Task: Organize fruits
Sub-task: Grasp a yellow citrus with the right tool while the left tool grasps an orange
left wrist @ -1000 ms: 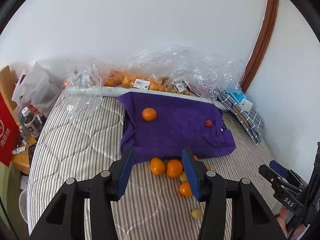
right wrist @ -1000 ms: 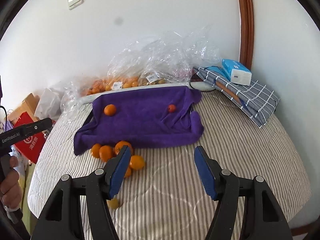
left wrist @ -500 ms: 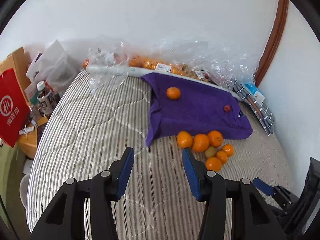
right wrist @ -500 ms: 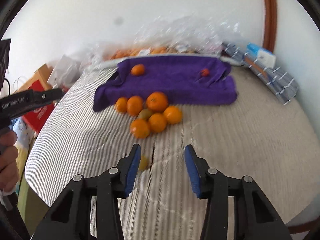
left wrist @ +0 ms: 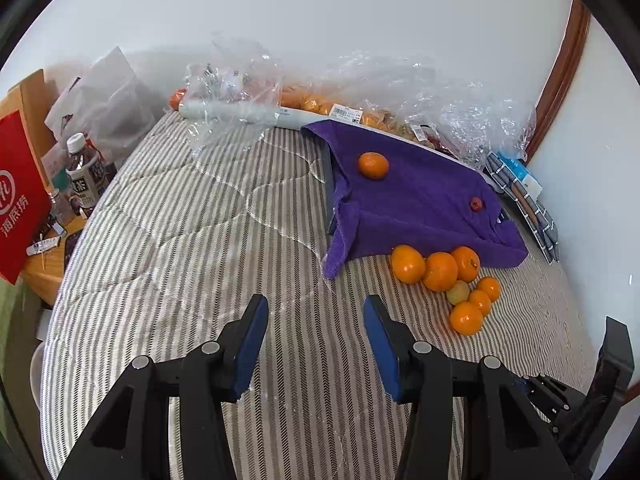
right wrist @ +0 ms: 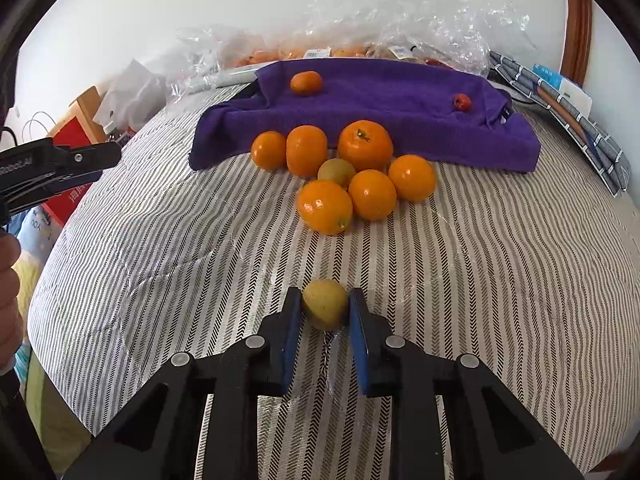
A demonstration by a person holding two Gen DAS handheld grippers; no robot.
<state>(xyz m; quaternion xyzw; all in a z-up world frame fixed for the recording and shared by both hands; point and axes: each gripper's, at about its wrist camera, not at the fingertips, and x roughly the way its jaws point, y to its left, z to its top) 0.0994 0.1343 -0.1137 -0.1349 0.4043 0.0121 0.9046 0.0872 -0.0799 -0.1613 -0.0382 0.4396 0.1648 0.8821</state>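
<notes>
My right gripper (right wrist: 325, 308) is shut on a small yellow-green fruit (right wrist: 325, 303) resting on the striped mattress (right wrist: 500, 280). Beyond it lies a cluster of oranges (right wrist: 362, 146) with another yellow-green fruit (right wrist: 337, 172) among them. A purple towel (right wrist: 384, 104) behind carries one orange (right wrist: 306, 82) and a small red fruit (right wrist: 462, 101). My left gripper (left wrist: 316, 320) is open and empty above bare mattress, left of the same cluster (left wrist: 440, 270) and towel (left wrist: 420, 200).
Clear plastic bags with more oranges (left wrist: 320, 104) line the wall. A checked cloth with a blue box (right wrist: 568, 100) lies at the right. A bottle (left wrist: 86, 176) and a red bag (left wrist: 16, 200) stand off the left edge.
My right gripper moved down and forward and closed on the small yellow-green fruit. My left gripper swung left, away from the oranges, and stayed open.
</notes>
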